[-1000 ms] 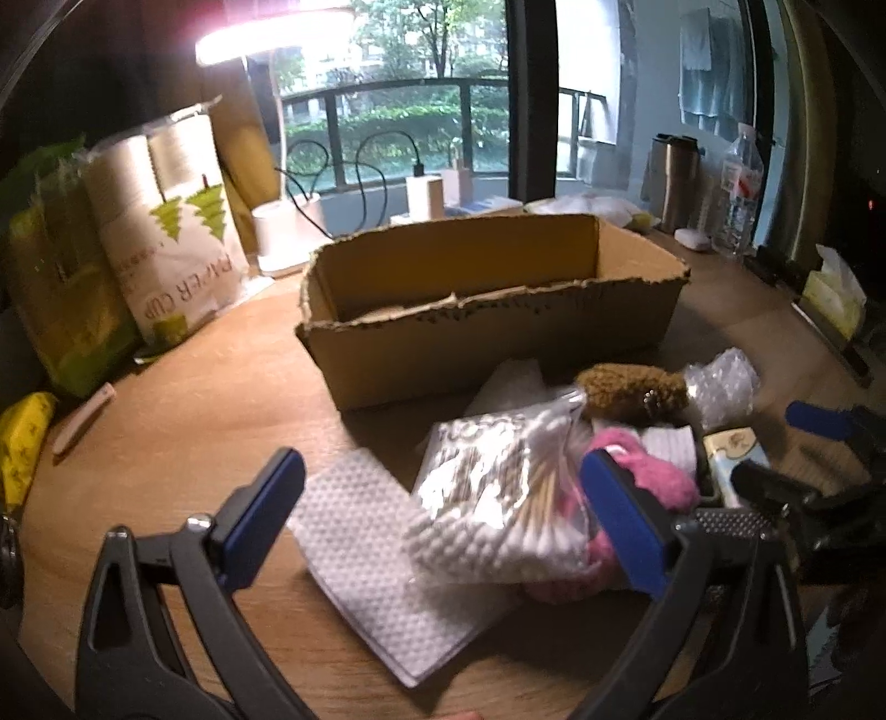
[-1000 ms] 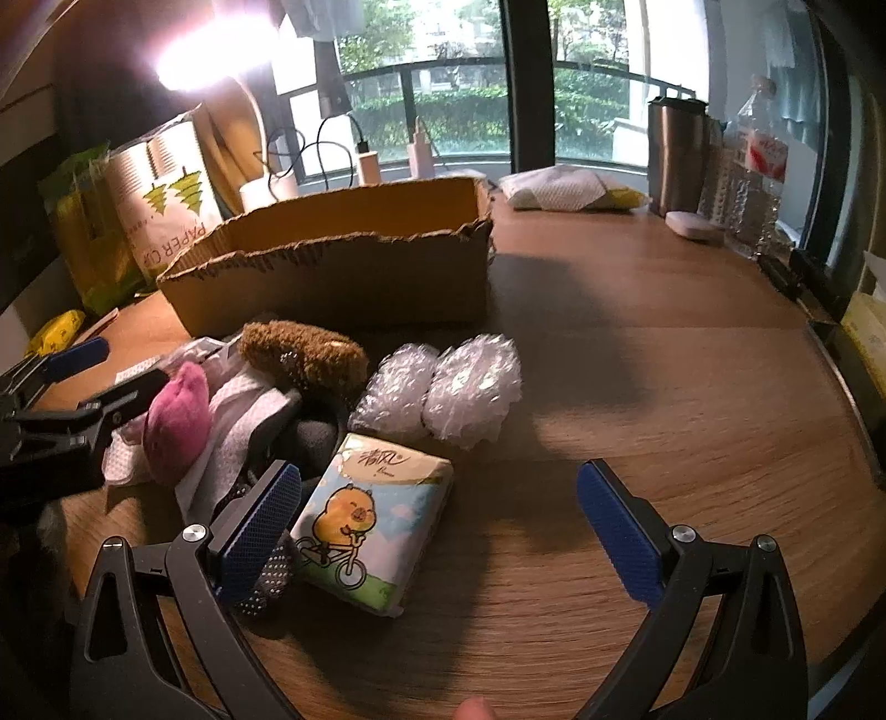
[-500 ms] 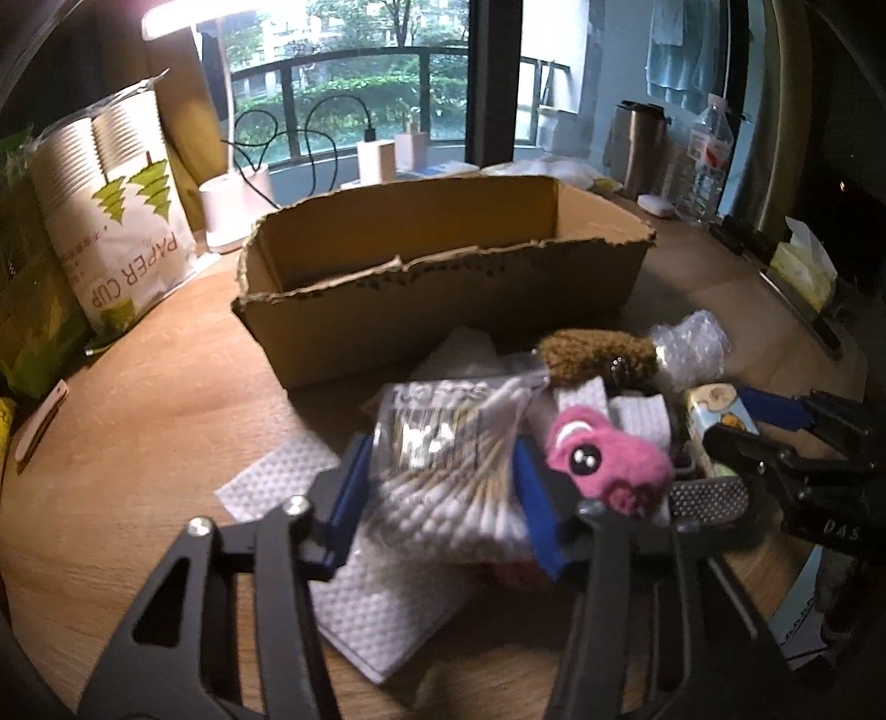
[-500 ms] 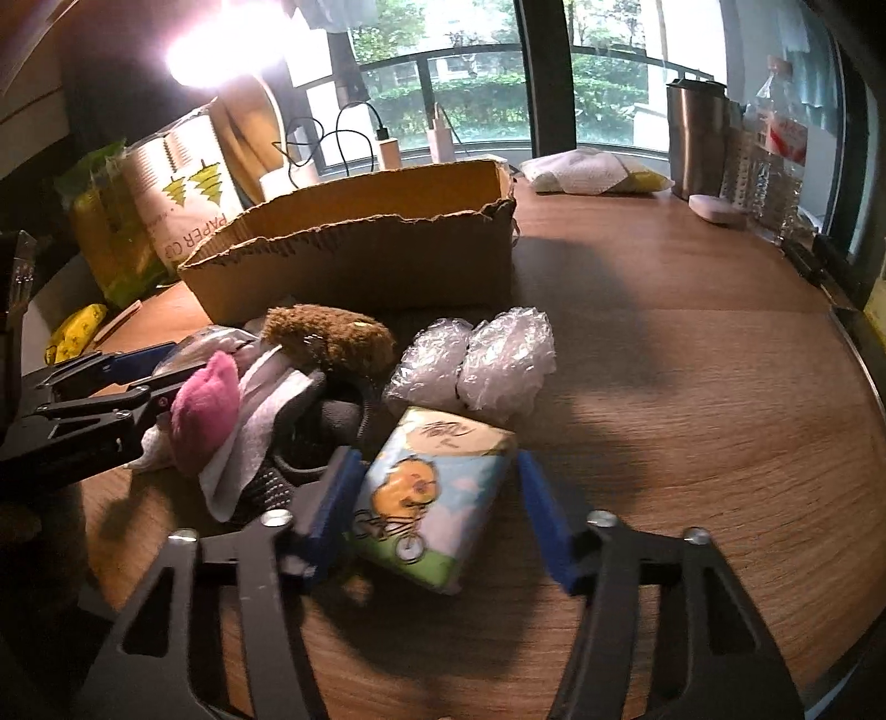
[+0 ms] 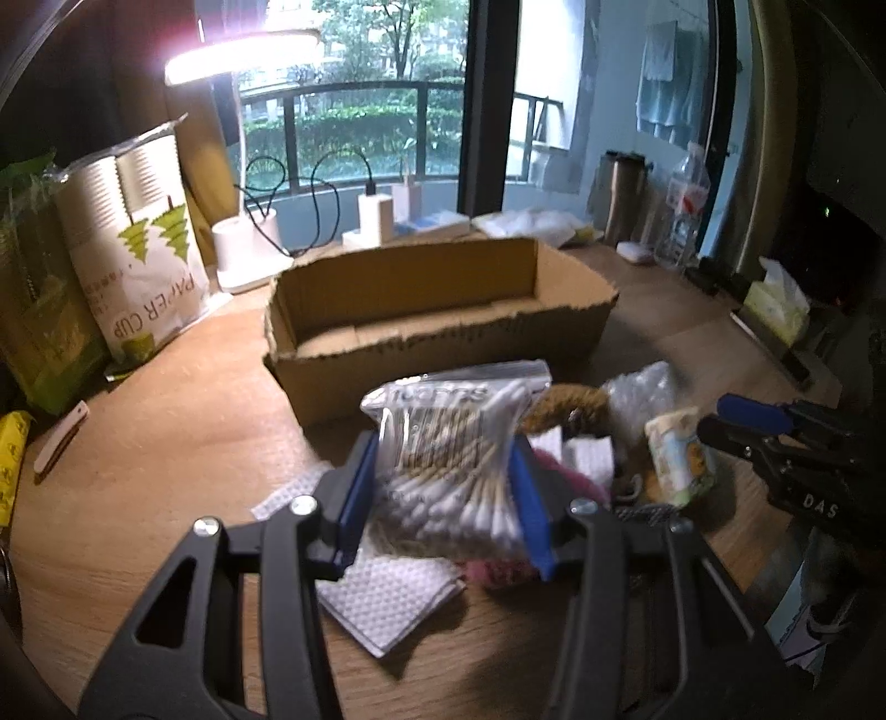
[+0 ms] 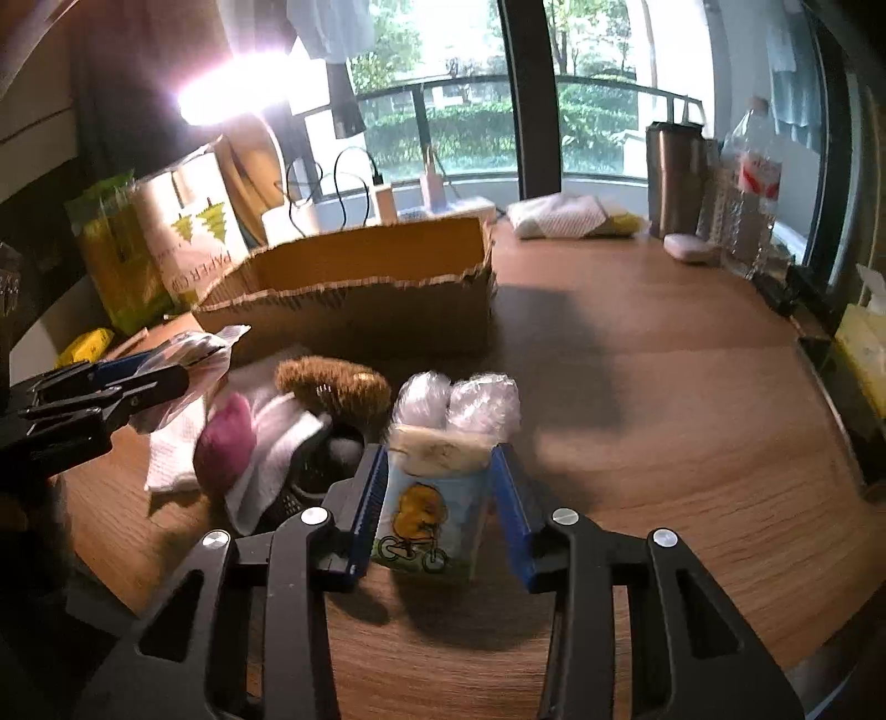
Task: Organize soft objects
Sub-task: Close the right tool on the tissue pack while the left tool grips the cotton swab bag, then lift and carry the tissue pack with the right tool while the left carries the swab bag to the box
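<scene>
Nearest, the left gripper [image 5: 446, 487] holds a clear bag of cotton swabs [image 5: 451, 459] between its blue fingers [image 5: 359, 490], pads pressed on both sides of the bag, which hangs clear of the wooden counter [image 5: 166, 454]. Under it lies a white quilted cloth [image 5: 387, 603], flat on the counter, with a pink plush toy [image 6: 224, 440] just beside. The right gripper [image 6: 437, 507] has a tissue pack [image 6: 429, 515] printed with a yellow duck on a bicycle standing upright between its fingers [image 6: 368, 509]; the jaws are closing, the left pad touches the pack, and the right pad sits close against it, contact there hard to tell through blur. Behind the pack, two clear crumpled plastic bundles [image 6: 459, 401] sit side by side on the counter. Left of them lies a brown fuzzy item [image 6: 332, 385], resting on white cloths [image 6: 277, 437] and a dark object I cannot identify. Farther back stands an open cardboard box [image 5: 437, 310] with torn edges, its visible interior showing only bare cardboard. Beyond the box, at the left, stands a bag of paper cups [image 5: 138, 249]; a lit desk lamp [image 5: 243, 50] glares above. At the far right stand a steel tumbler [image 6: 673, 177] and a plastic bottle [image 6: 747, 194], near the window.
</scene>
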### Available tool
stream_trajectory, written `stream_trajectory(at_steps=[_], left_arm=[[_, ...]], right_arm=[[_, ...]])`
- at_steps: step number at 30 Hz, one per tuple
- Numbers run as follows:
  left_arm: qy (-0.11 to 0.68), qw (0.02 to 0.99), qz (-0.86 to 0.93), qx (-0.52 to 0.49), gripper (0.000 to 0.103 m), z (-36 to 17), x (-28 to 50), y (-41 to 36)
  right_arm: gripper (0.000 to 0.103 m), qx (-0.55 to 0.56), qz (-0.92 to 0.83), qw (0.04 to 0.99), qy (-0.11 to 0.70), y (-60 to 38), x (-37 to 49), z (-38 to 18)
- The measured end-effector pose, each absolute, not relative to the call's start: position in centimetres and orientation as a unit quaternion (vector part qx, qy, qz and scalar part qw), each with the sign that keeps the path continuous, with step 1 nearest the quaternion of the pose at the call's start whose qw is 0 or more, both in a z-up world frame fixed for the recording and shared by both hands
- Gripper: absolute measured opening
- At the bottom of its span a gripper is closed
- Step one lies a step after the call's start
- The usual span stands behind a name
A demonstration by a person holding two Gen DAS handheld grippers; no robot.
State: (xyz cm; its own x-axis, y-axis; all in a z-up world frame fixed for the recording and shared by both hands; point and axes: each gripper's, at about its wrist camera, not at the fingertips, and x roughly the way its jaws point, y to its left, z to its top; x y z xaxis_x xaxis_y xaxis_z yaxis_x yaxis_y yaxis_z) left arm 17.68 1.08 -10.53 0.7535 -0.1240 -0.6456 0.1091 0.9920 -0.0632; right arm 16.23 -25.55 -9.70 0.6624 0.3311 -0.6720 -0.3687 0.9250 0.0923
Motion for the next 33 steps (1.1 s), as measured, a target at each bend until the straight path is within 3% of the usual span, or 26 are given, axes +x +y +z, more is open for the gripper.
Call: stream_trajectory(at_steps=[9, 12, 15, 21, 22, 33], left_arm=[[0.317, 0.946, -0.066, -0.024, 0.048, -8.4, 16.9, 1.8], [0.314, 0.946, -0.069, -0.028, 0.048, -8.2, 16.6, 2.1], [0.314, 0.946, -0.071, -0.038, 0.048, -8.2, 16.2, 2.7], [0.308, 0.945, -0.090, -0.064, 0.048, -7.7, 15.4, 4.1], [0.307, 0.945, -0.091, -0.071, 0.048, -7.6, 15.3, 4.4], [0.285, 0.953, -0.074, -0.065, 0.048, -5.9, 15.6, 5.3]], right_arm=[[0.042, -0.036, 0.179, 0.907, 0.380, -25.2, 16.9, -9.9], [0.057, -0.035, 0.173, 0.900, 0.399, -25.0, 17.4, -11.0], [0.058, -0.036, 0.171, 0.892, 0.416, -24.5, 17.6, -12.0], [0.057, -0.050, 0.163, 0.884, 0.436, -23.8, 18.0, -13.3], [0.050, -0.055, 0.166, 0.882, 0.437, -23.6, 18.0, -13.4], [0.050, -0.061, 0.184, 0.897, 0.397, -23.3, 17.2, -10.4]])
